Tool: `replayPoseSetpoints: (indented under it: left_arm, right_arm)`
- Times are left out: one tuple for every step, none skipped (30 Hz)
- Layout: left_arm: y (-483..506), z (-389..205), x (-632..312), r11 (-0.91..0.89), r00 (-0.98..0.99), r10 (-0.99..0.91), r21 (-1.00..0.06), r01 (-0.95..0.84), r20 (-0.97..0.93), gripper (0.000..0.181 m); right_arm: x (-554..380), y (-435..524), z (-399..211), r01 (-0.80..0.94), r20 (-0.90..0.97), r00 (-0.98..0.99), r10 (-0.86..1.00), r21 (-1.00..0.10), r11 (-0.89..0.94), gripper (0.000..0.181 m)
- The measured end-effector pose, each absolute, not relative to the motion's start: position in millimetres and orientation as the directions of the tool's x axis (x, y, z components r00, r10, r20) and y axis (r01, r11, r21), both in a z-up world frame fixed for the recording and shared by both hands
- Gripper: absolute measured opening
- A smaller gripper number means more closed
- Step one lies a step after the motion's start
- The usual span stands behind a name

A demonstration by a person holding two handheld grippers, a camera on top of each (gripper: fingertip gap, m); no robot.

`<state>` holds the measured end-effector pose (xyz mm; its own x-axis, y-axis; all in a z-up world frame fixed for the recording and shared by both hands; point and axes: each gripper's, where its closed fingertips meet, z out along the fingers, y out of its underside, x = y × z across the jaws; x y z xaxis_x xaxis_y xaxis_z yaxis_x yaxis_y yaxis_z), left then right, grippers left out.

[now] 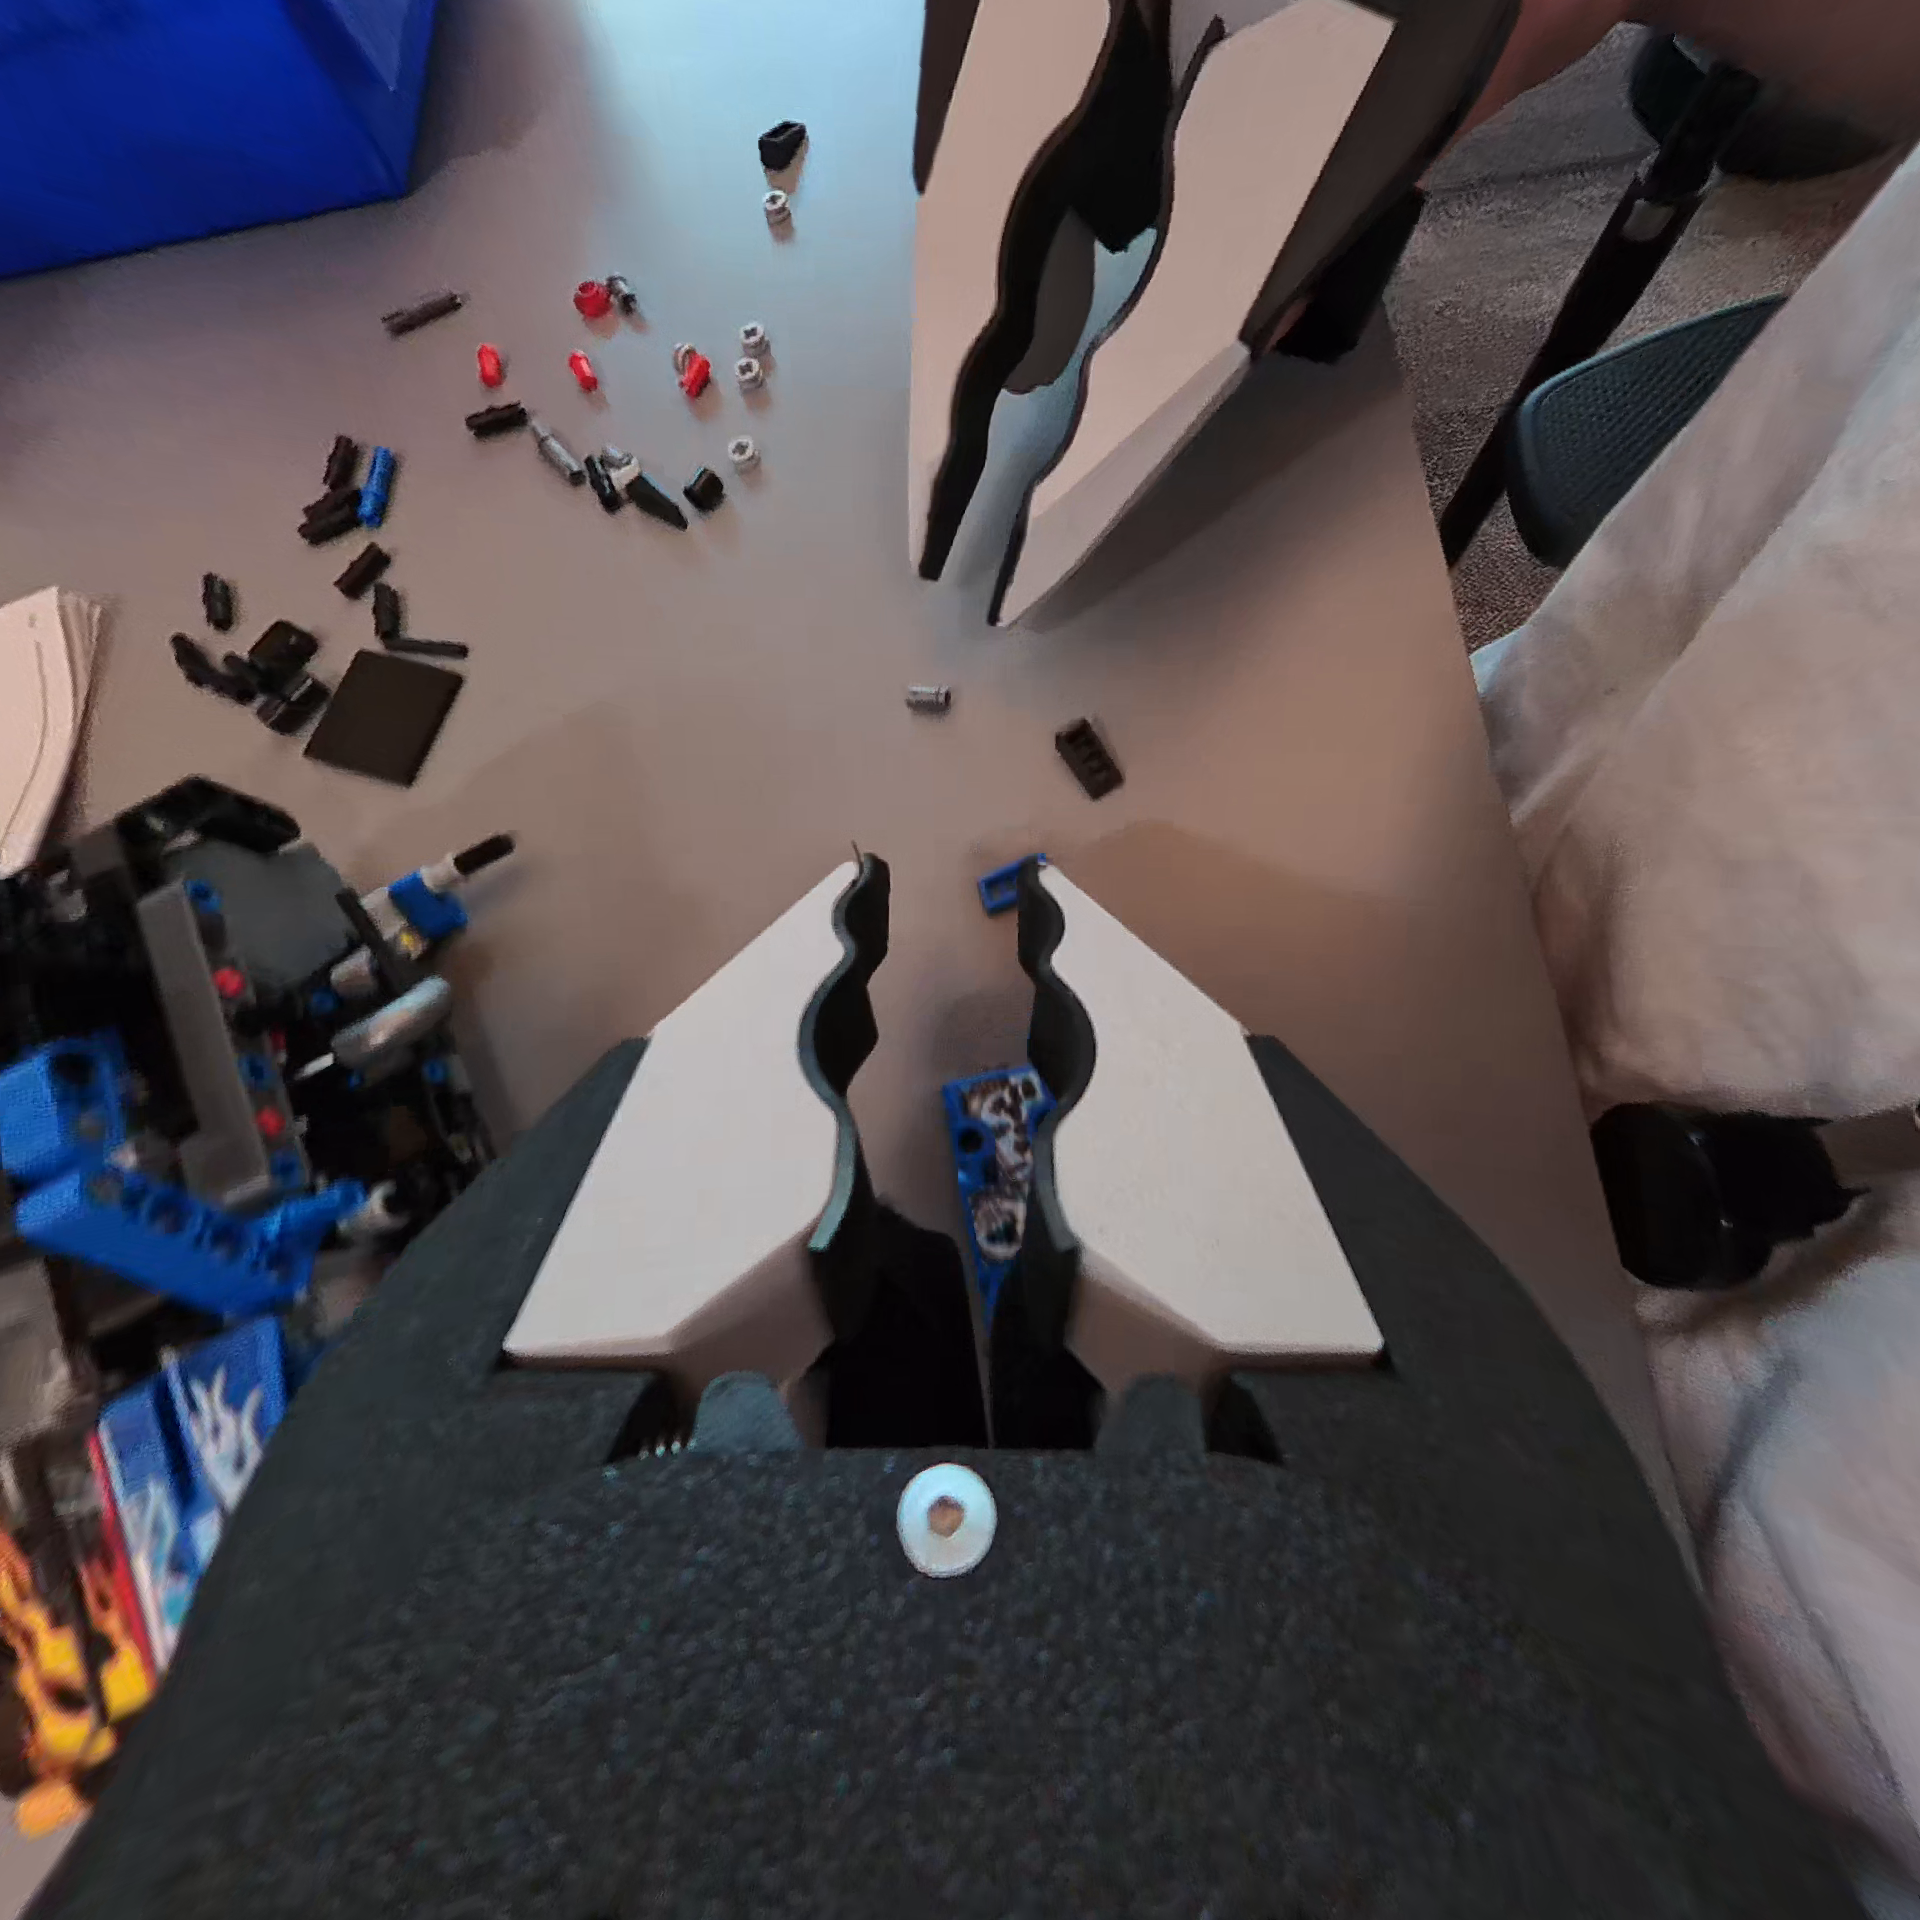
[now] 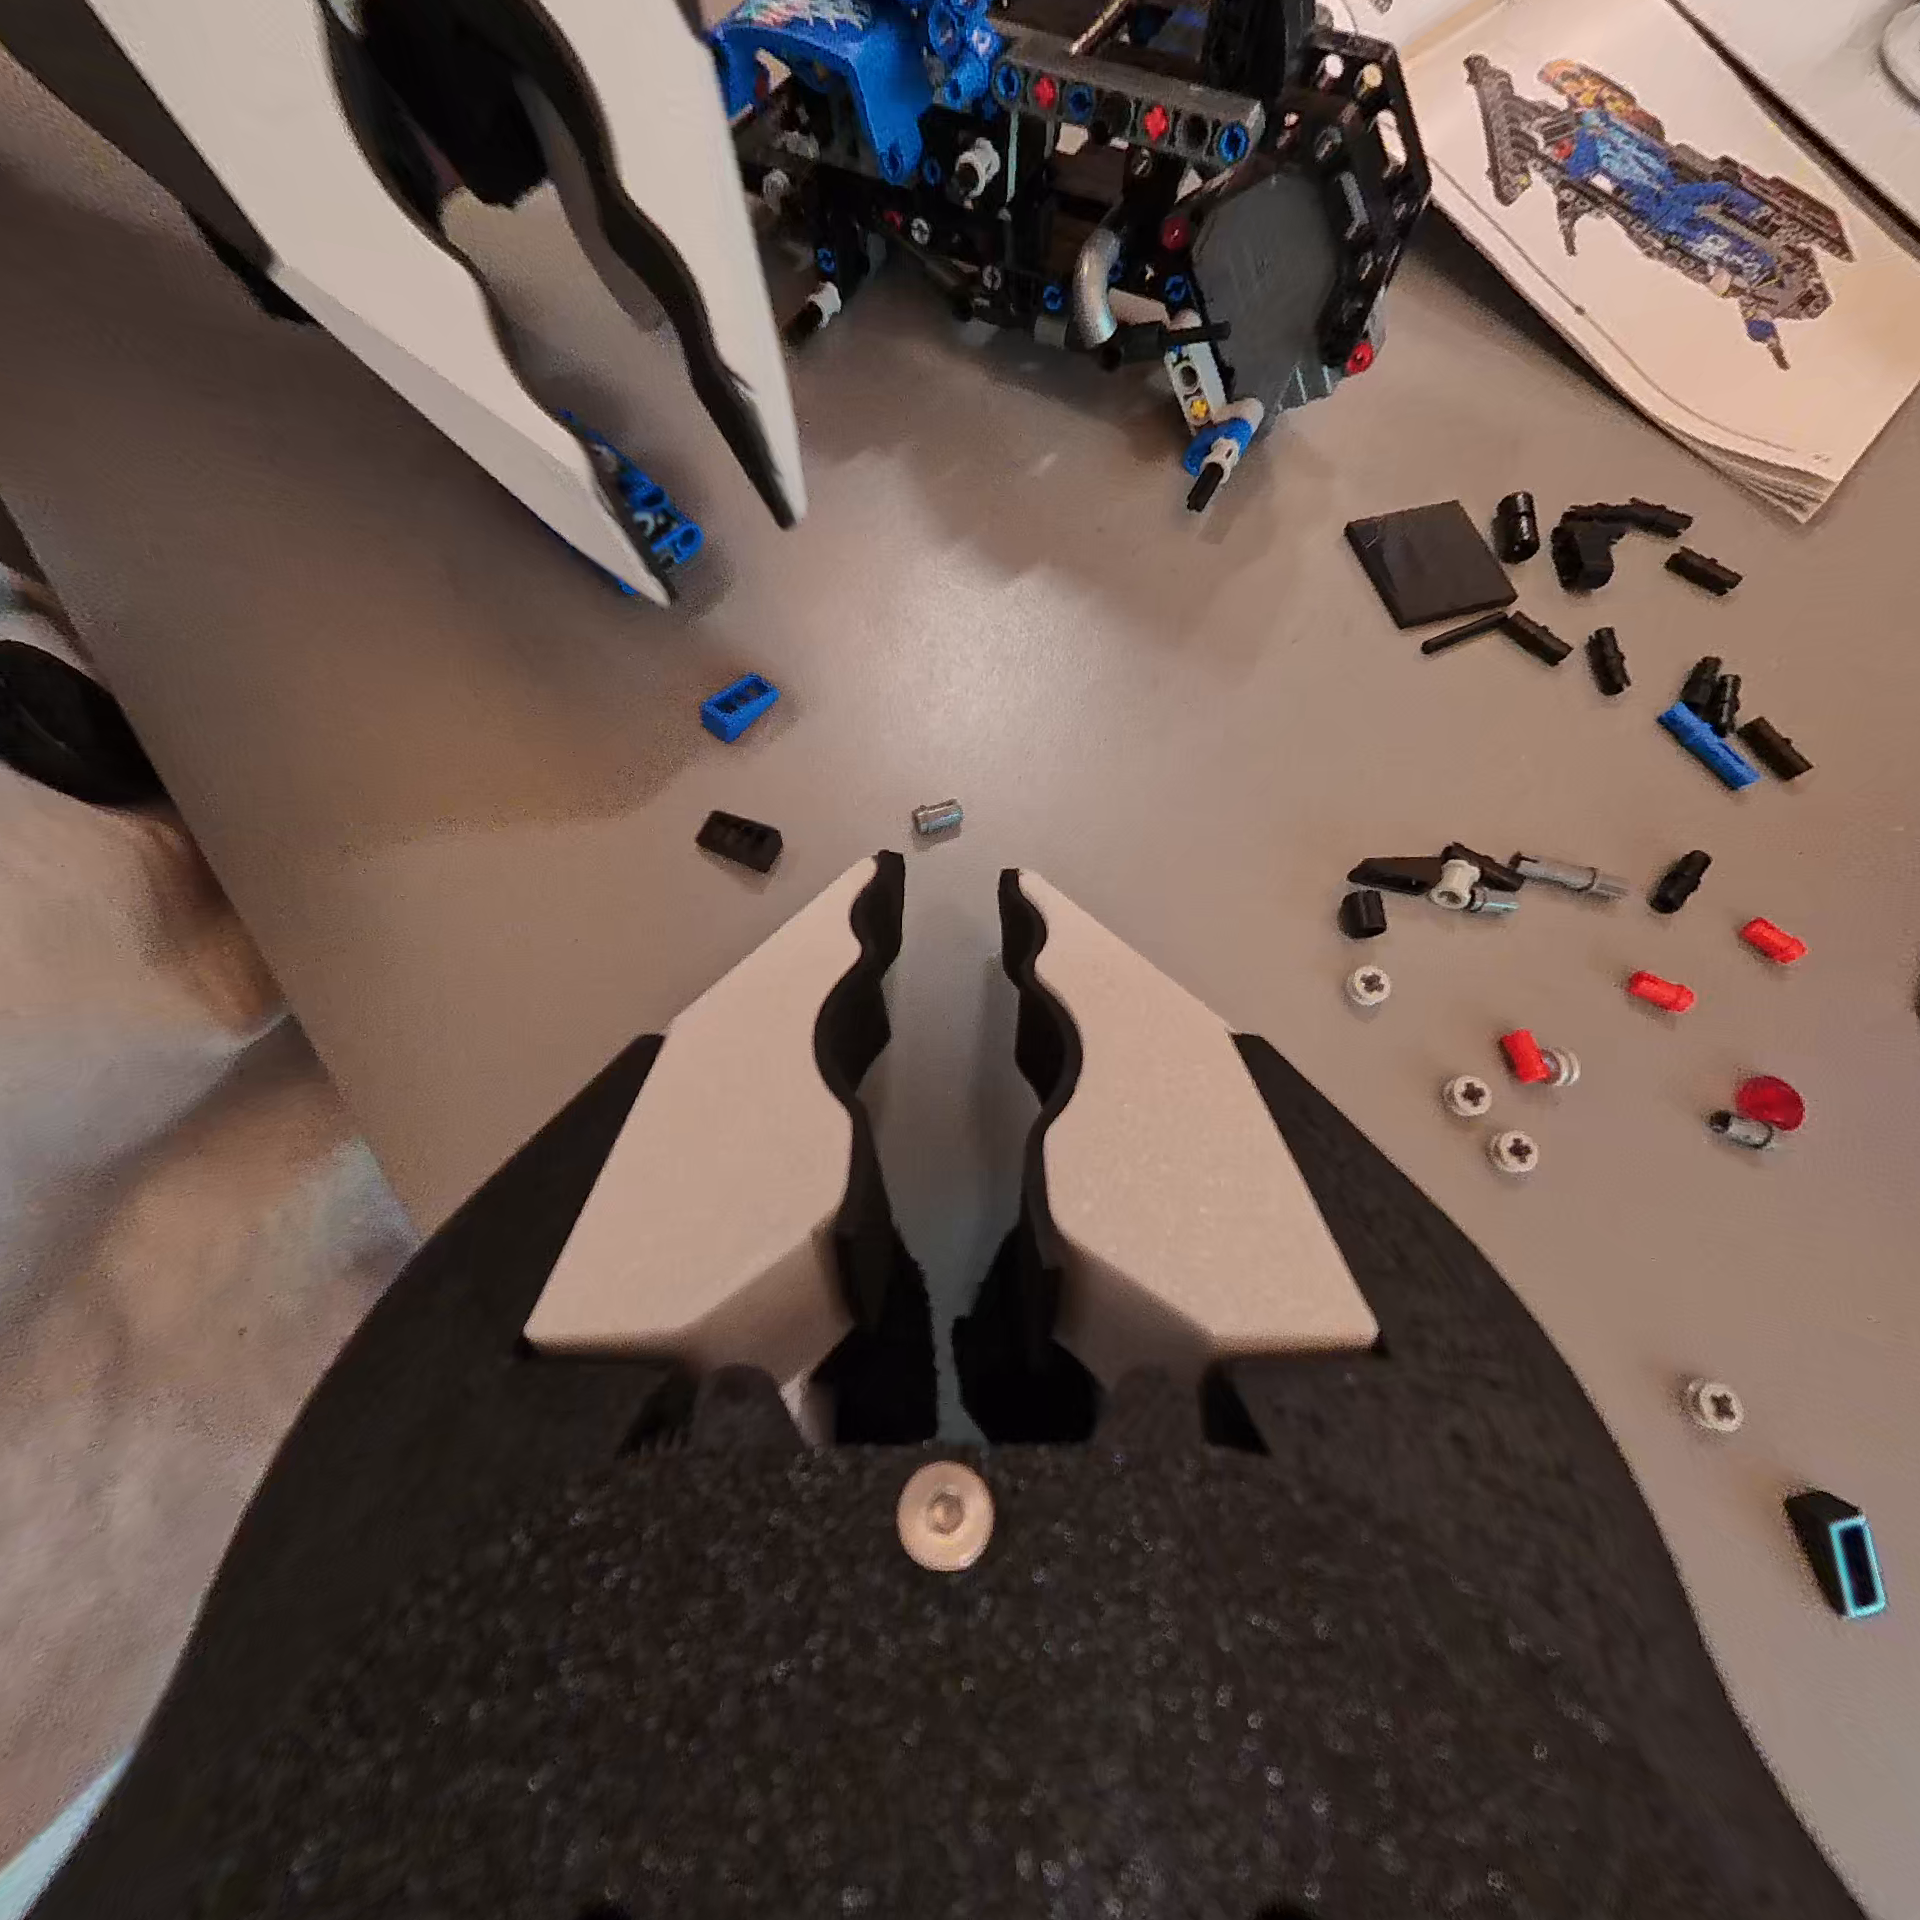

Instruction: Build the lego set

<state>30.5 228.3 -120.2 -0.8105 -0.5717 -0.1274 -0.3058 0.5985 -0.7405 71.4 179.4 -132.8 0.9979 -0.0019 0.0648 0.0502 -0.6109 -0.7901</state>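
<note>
Left gripper (image 1: 951,868) has its jaws apart, though a blue printed wedge panel (image 1: 1000,1143) sits between them, leaning on one finger; can't tell if it's really pinched. Right gripper (image 2: 948,871) is parted and empty above a small grey pin (image 2: 937,817), probably its next grab. Half-built model (image 2: 1101,187) waits at the frame top beside the instruction booklet (image 2: 1704,260) on the worktop (image 2: 1039,623).

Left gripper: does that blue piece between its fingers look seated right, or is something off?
The blue patterned wedge panel sits deep in the left gripper, against one finger only, with the jaws apart at the tips. It looks loosely lodged, not squarely pinched. Nothing appears broken or spilled.
</note>
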Motion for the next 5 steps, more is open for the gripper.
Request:
replayPoseSetpoints:
  left_arm:
    - [224, -121, 35, 0.607, -0.817, -0.561, -0.736, -0.299, -0.132, 0.023]
    - [220, -122, 39, 0.619, -0.825, -0.549, -0.729, -0.292, -0.135, 0.023]
    - [216, -122, 42, 0.63, -0.834, -0.535, -0.722, -0.285, -0.138, 0.023]
    - [211, -122, 47, 0.638, -0.839, -0.525, -0.718, -0.279, -0.141, 0.023]
    - [207, -123, 51, 0.647, -0.843, -0.519, -0.71, -0.278, -0.143, 0.022]
  right_arm:
    - [71, 178, -131, 0.041, 0.057, 0.998, -0.007, -0.797, -0.602, 0.018]
    - [71, 176, -130, 0.029, 0.047, 0.999, -0.013, -0.801, -0.598, 0.018]
    - [70, 175, -130, 0.019, 0.035, 0.999, -0.016, -0.801, -0.599, 0.018]
    - [69, 173, -130, 0.012, 0.028, 0.999, -0.017, -0.801, -0.599, 0.018]
    - [69, 172, -130, 0.009, 0.025, 0.999, -0.019, -0.803, -0.596, 0.018]
